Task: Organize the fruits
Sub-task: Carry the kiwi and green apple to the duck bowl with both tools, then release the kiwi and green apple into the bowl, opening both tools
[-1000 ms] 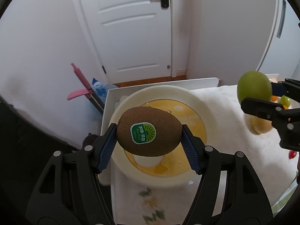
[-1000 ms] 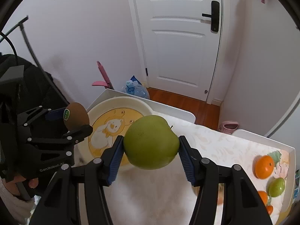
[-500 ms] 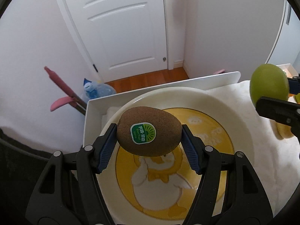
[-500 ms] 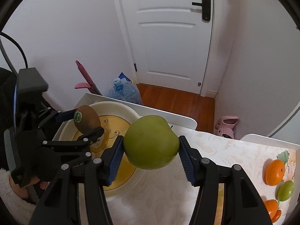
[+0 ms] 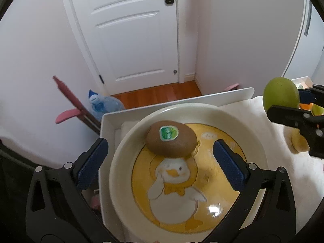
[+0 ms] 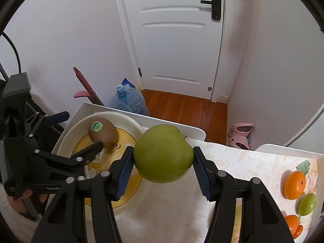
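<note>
The left gripper (image 5: 161,158) has released the kiwi (image 5: 171,140): half a second ago its fingers (image 5: 92,162) were clamped on the fruit, and now they stand wide apart with the kiwi clear of both pads. The kiwi, green sticker upward, lies in the far part of the cream bowl (image 5: 121,151), above the printed duck's head. In the right wrist view the kiwi (image 6: 103,132) is seen in the bowl (image 6: 66,135) beyond the left gripper (image 6: 77,137). The right gripper (image 6: 163,165) remains closed on the green apple (image 6: 163,154), holding it above the bowl's near-right rim. An orange (image 6: 294,185) and a small green fruit (image 6: 306,204) lie at the right end of the surface (image 6: 232,162).
</note>
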Demonstrator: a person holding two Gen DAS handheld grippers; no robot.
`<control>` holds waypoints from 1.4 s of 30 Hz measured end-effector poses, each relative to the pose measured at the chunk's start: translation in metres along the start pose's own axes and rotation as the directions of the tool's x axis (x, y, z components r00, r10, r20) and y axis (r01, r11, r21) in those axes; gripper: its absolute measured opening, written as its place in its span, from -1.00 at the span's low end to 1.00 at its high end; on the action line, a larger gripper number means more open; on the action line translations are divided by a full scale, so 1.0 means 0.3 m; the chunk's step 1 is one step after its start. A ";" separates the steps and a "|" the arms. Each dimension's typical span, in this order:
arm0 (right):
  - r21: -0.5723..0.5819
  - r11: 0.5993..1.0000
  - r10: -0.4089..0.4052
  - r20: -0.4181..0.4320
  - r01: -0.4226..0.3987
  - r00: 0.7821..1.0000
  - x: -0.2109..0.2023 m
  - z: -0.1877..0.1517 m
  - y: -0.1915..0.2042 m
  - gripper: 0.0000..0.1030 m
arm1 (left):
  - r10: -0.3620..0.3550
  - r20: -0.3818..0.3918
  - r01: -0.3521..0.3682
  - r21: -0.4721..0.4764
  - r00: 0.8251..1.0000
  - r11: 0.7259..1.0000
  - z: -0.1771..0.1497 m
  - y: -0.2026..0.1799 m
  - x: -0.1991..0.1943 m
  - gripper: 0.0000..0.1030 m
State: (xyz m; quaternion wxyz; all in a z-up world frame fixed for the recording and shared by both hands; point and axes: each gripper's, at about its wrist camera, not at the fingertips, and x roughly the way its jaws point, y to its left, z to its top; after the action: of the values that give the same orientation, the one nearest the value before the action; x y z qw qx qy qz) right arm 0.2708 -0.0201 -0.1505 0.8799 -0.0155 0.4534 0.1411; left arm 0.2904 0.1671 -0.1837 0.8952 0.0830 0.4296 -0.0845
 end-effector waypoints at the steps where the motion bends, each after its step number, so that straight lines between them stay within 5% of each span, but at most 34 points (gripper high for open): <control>1: -0.004 1.000 -0.001 0.000 0.001 1.000 -0.002 0.001 0.001 0.04 | 0.001 -0.003 -0.001 -0.007 1.000 1.000 -0.005 0.006 -0.010 1.00; 25: -0.205 0.971 0.105 -0.083 -0.120 0.991 0.101 -0.009 0.146 0.03 | 0.073 -0.073 -0.083 -0.137 0.995 0.987 -0.154 0.071 -0.181 1.00; 42: -0.338 0.938 0.041 -0.113 -0.077 0.993 0.228 -0.043 0.218 0.04 | 0.047 -0.099 -0.064 -0.174 0.994 0.983 -0.195 0.102 -0.146 1.00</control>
State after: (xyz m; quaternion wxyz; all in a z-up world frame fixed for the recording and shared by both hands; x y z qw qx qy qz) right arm 0.2810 0.0567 -0.2062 0.8343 -0.1616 0.4678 0.2431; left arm 0.2261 0.2134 -0.1830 0.8798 0.0189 0.4746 -0.0169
